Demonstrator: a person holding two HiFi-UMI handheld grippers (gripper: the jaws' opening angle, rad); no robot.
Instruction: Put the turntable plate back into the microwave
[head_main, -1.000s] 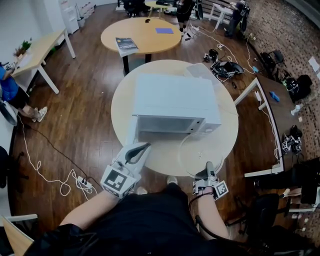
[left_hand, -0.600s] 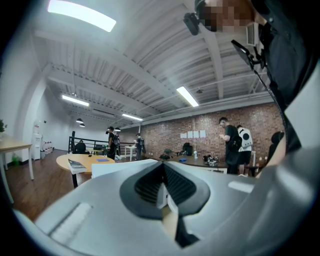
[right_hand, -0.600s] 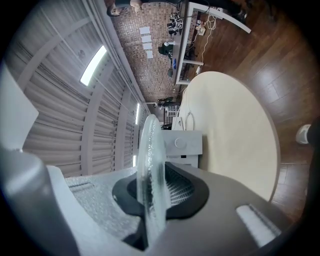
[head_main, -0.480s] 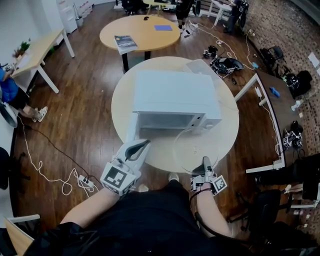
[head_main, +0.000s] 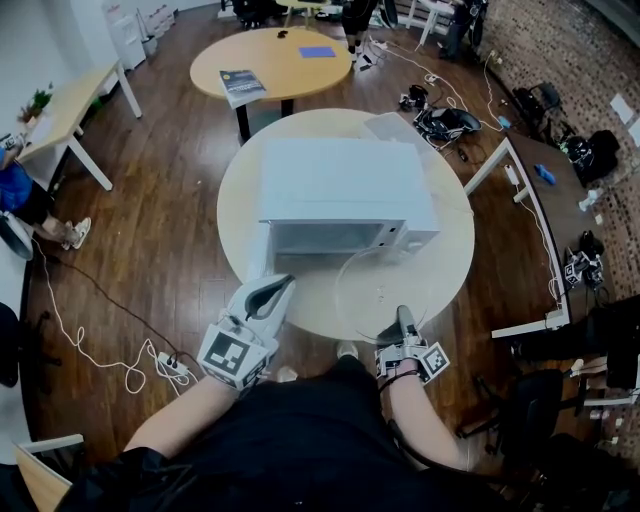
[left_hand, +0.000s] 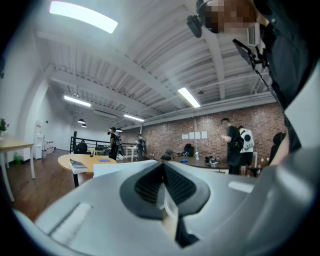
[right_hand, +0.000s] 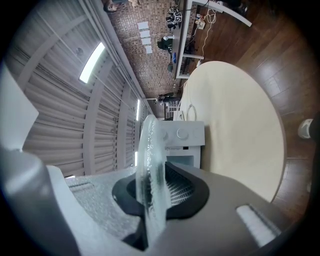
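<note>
Clear round glass turntable plate (head_main: 380, 290), lower centre: likely rigid, heavy, slick, breakable; right gripper (head_main: 403, 320) clamped on near rim; left gripper (head_main: 282, 284) closed, empty.

I see my feeds evenly lit by ceiling strip lights (left_hand: 82, 16); both gripper views bulge and darken at the edges, and the close foreground looks soft, possibly defocused.

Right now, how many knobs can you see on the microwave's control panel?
2, side by side on the microwave panel in the right gripper view: one knob in the clear, the other knob beside the edge of the turntable plate, which may hide more.
</note>
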